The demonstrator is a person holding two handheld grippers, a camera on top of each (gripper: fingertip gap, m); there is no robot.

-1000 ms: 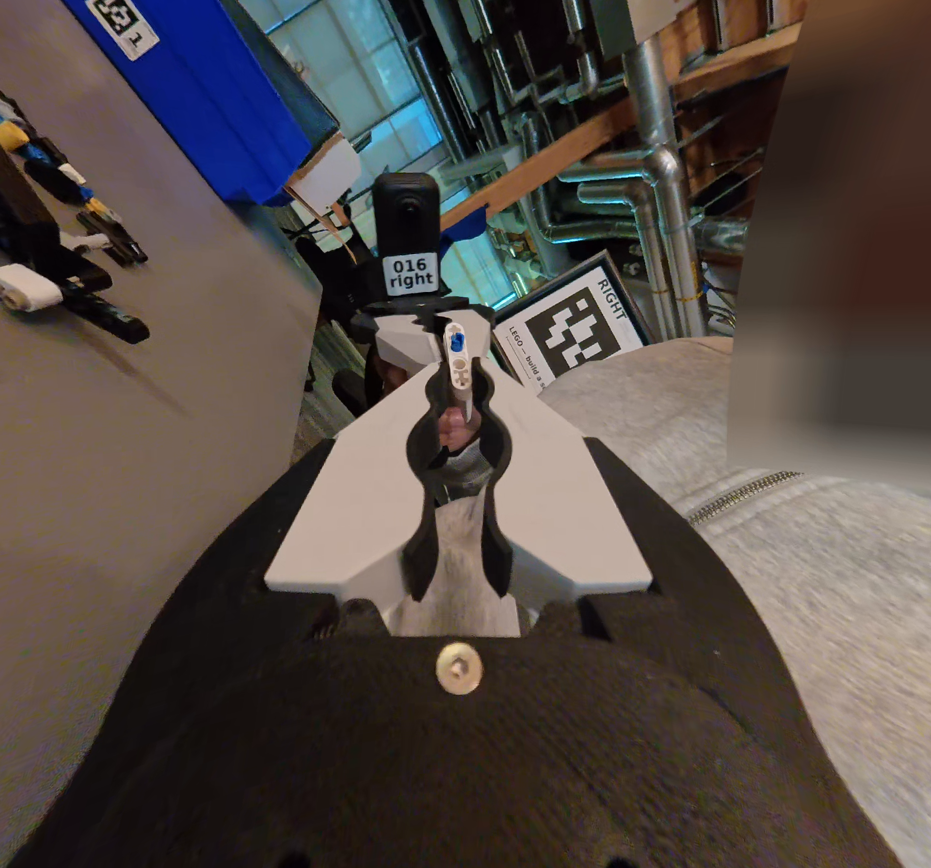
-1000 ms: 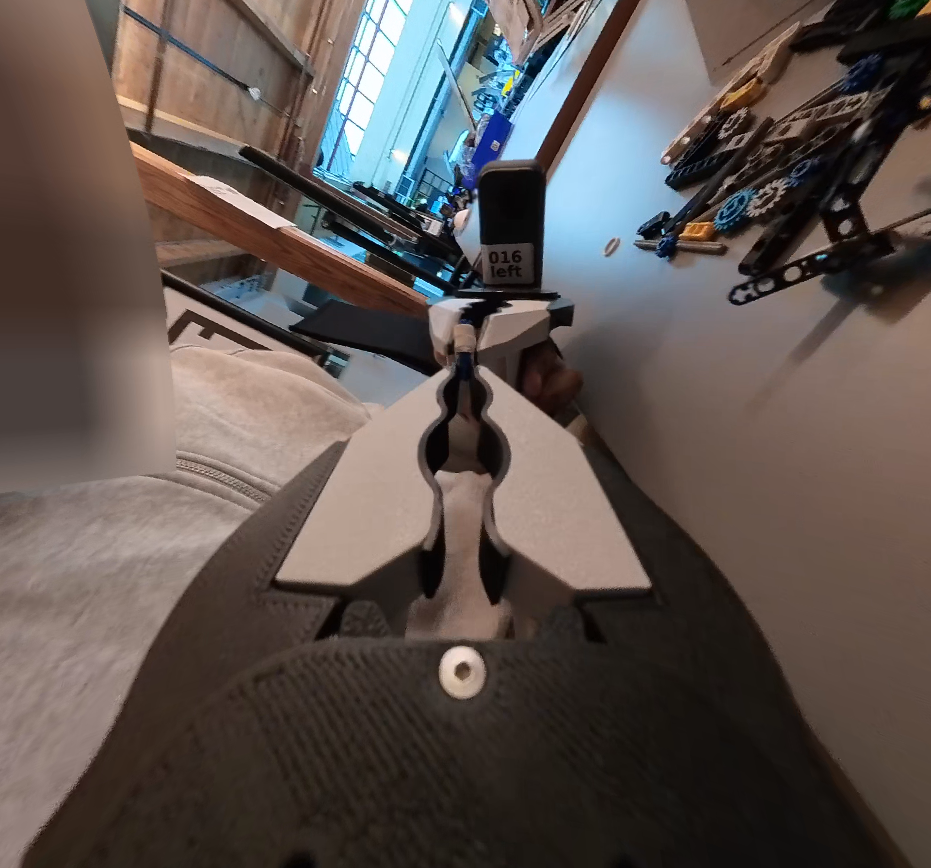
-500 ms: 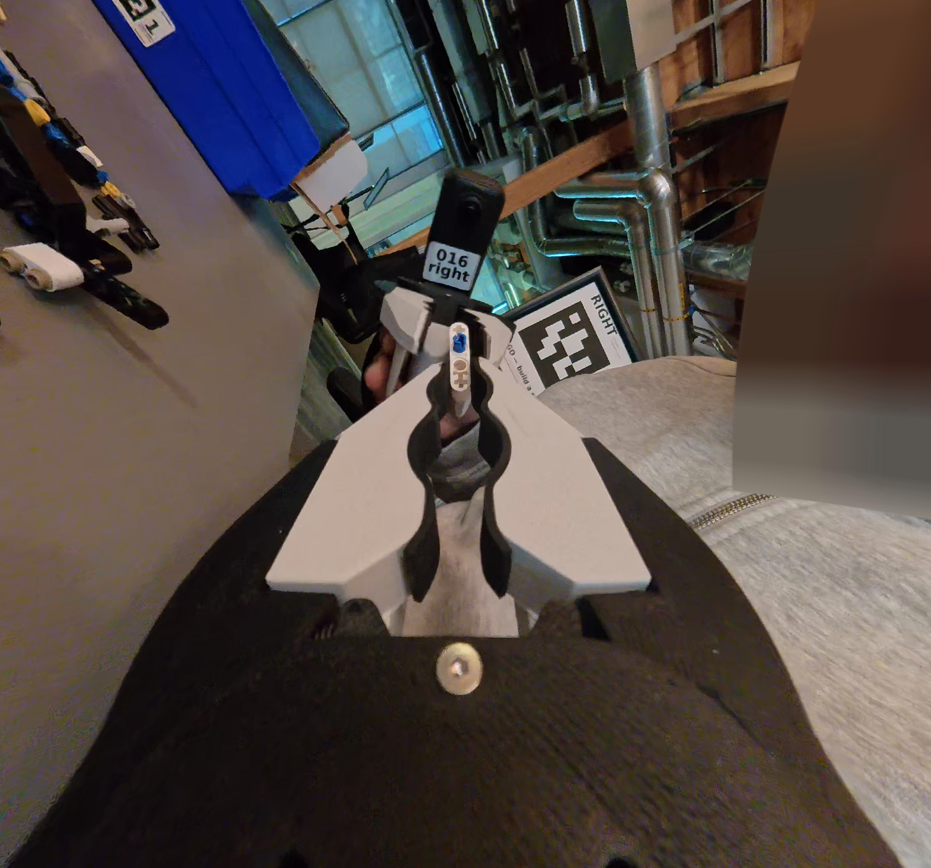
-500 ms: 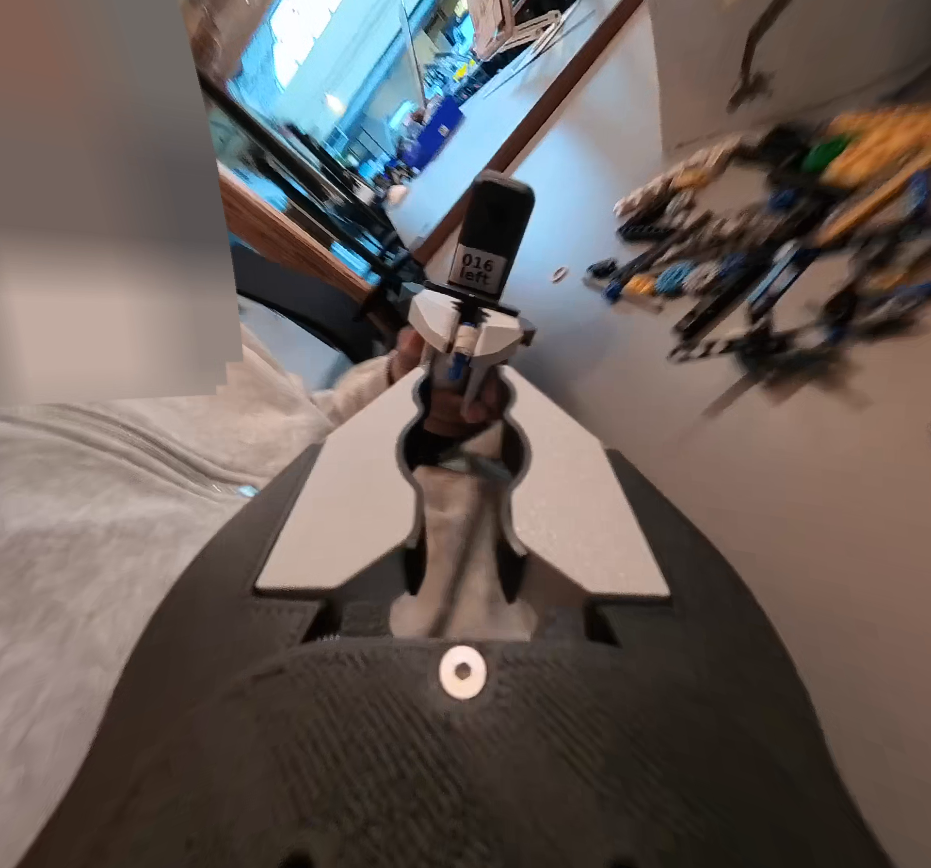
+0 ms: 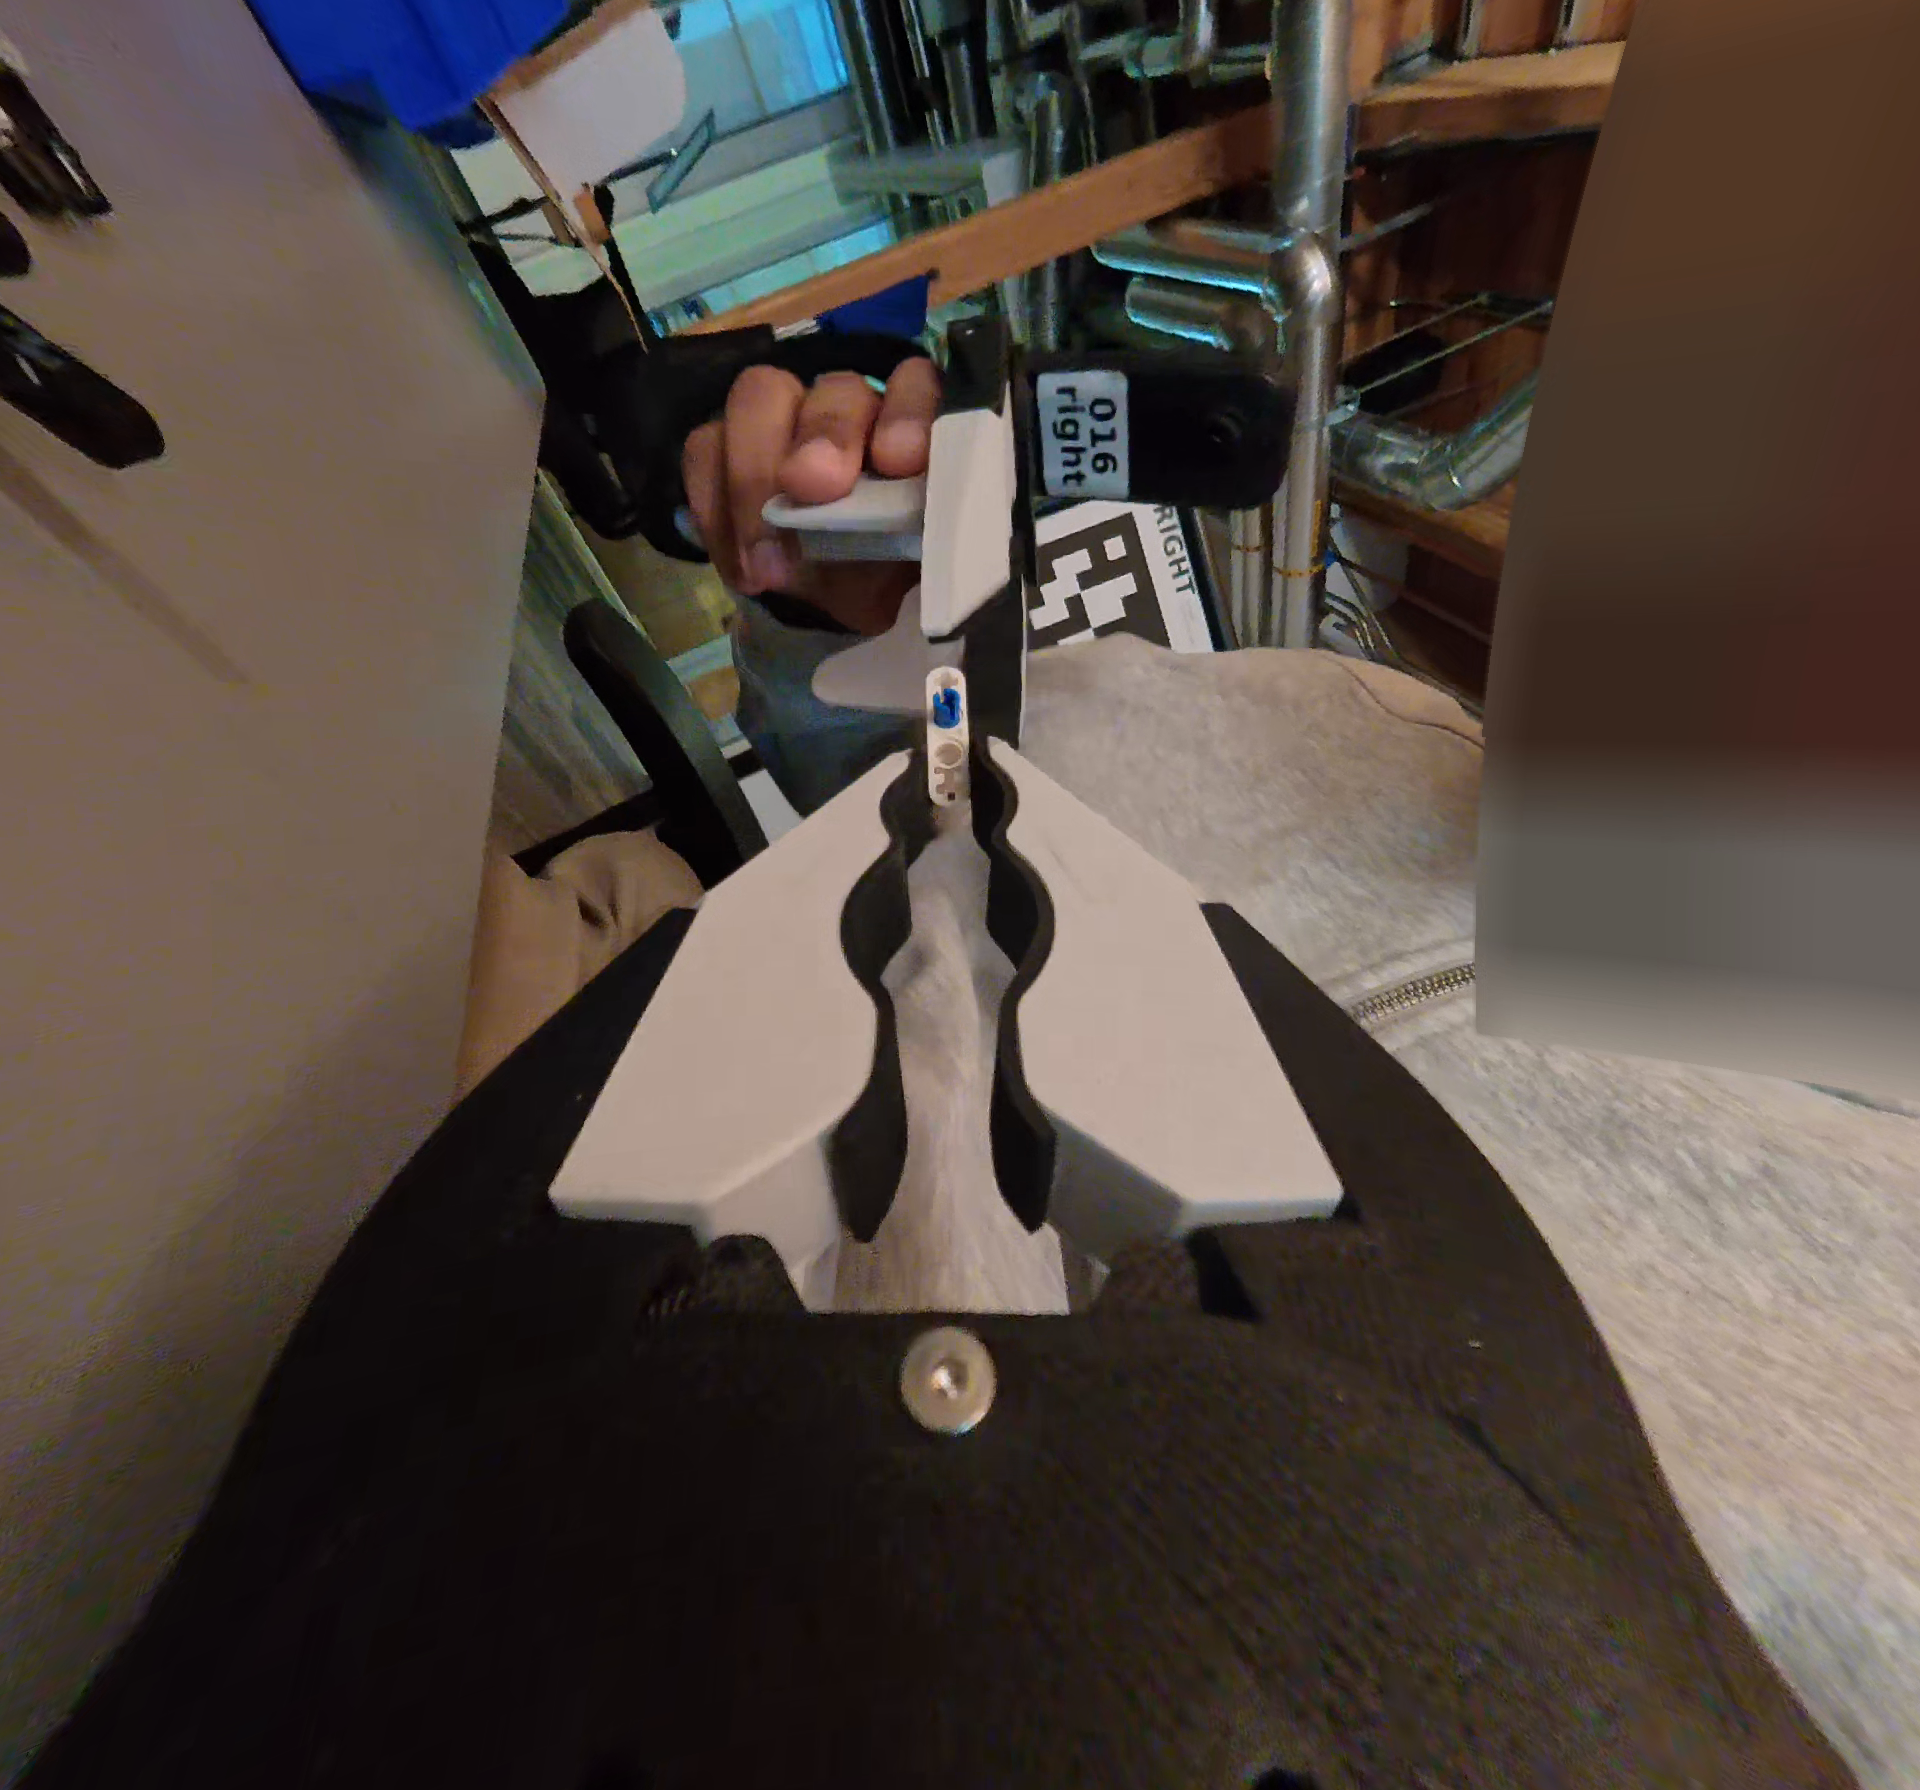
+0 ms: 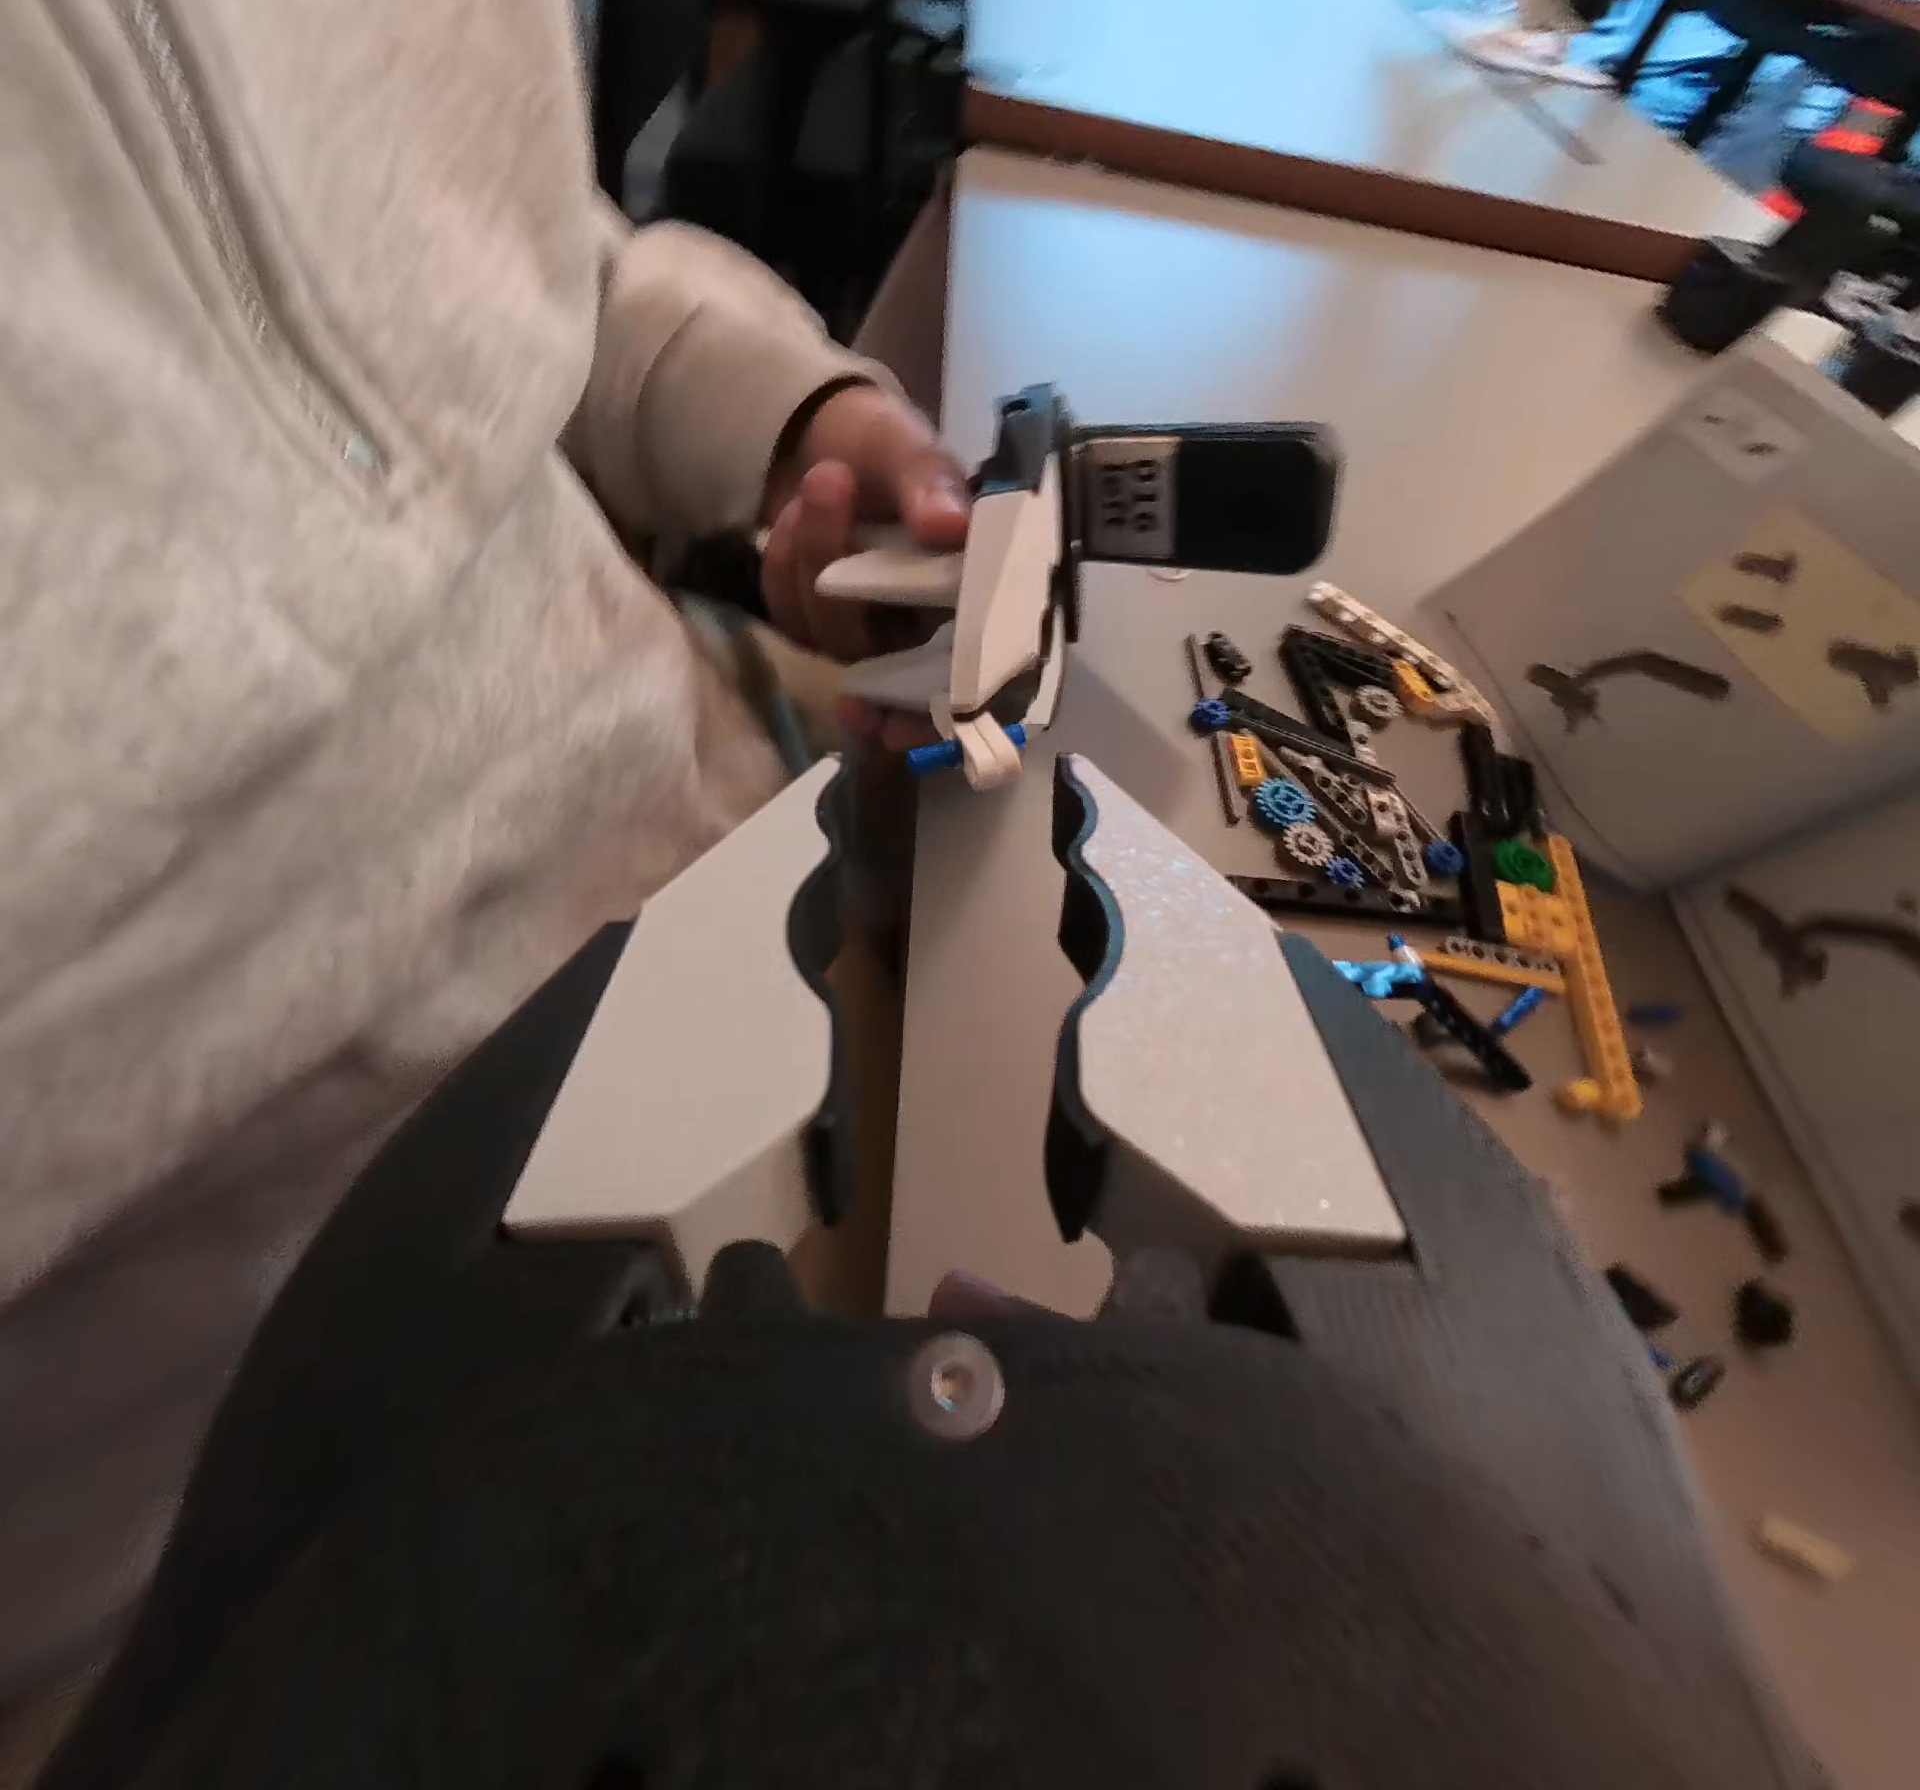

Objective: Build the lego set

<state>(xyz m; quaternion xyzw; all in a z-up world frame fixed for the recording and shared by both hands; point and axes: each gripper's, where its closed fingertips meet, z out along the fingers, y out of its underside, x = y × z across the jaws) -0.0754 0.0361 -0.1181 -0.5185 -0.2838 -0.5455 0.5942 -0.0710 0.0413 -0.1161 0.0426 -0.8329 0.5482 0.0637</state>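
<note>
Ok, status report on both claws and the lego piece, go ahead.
Left claw shut on white beam with blue pin. Right claw open, empty, just short of it. Nothing between.

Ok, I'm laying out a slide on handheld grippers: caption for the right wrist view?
Open right gripper faces the left gripper, shut on a small white beam with a blue pin, above a parts-strewn table.

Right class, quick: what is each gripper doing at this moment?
Left gripper: shut on the white beam with a blue pin.
Right gripper: open, holding nothing.
</note>
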